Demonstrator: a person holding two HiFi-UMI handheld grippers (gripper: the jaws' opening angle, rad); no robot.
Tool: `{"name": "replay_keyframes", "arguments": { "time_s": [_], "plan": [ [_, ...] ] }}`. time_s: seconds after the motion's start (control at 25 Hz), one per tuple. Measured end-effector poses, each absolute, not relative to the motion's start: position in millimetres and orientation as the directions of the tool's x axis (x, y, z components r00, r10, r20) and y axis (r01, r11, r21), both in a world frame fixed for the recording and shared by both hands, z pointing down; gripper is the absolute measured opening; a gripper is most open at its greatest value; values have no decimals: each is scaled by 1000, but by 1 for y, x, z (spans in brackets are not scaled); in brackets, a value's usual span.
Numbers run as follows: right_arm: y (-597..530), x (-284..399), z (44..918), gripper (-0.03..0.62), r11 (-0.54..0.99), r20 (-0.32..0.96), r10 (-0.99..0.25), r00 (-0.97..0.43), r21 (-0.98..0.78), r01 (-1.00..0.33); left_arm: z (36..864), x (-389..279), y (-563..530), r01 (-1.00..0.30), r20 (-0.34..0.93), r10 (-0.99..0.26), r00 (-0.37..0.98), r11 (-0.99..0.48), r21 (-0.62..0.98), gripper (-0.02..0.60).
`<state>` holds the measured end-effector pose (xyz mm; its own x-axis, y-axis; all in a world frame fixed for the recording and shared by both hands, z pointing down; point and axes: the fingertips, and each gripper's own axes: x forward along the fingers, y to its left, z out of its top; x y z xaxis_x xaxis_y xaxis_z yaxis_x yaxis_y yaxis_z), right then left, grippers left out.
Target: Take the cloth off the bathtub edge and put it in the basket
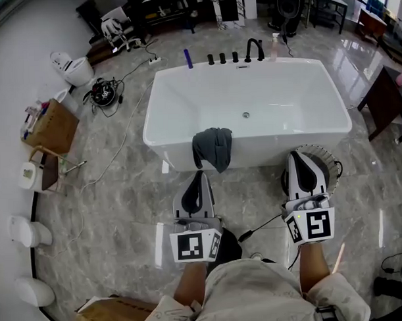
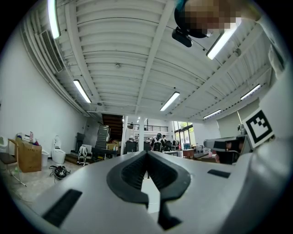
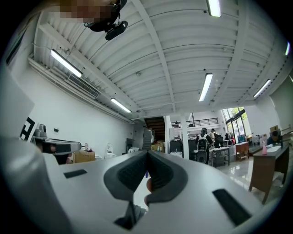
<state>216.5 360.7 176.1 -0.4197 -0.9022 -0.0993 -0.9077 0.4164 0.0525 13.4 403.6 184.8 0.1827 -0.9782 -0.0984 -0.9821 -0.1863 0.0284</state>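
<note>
Marble floor, white bathtub (image 1: 286,150): the grey cloth (image 1: 212,148) is draped over the near edge, hanging down its wall. It is faced directly by the left gripper (image 1: 199,175); the right gripper (image 1: 299,157) is held well aside. Both pairs of jaws are pressed together, empty.

Grey marble floor (image 1: 110,212), white ribbed ceiling (image 2: 128,45), strip lights (image 2: 82,91)

A white bathtub (image 1: 266,151) with black taps (image 1: 253,49). The cloth (image 1: 212,148) is dark grey. The floor (image 1: 116,192) is grey, veined like marble. The left claw (image 1: 199,172) and right claw (image 1: 297,154) are white and dark grey, their marker cubes (image 1: 195,245) patterned in black-and-white squares.
</note>
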Motion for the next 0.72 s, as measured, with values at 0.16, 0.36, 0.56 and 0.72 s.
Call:
{"name": "replay_keyframes", "arguments": {
  "time_s": [0.16, 0.36, 0.56, 0.72],
  "plan": [
    [322, 188, 172, -12, 423, -96, -900, -426, 50, -905, 184, -16, 366, -983, -98, -980, 174, -179, 44, 3],
    [271, 142, 163, -12, 428, -97, -897, -431, 53, -902, 180, -61, 319, -982, -98, -980, 176, -181, 49, 2],
    [227, 98, 167, -12, 430, -87, -897, -433, 57, -901, 182, -103, 274, -981, -106, -978, 178, -185, 59, 3],
    [197, 69, 166, -12, 429, -86, -897, -433, 65, -901, 182, -131, 242, -979, -113, -977, 183, -192, 70, 3]
  ]
}}
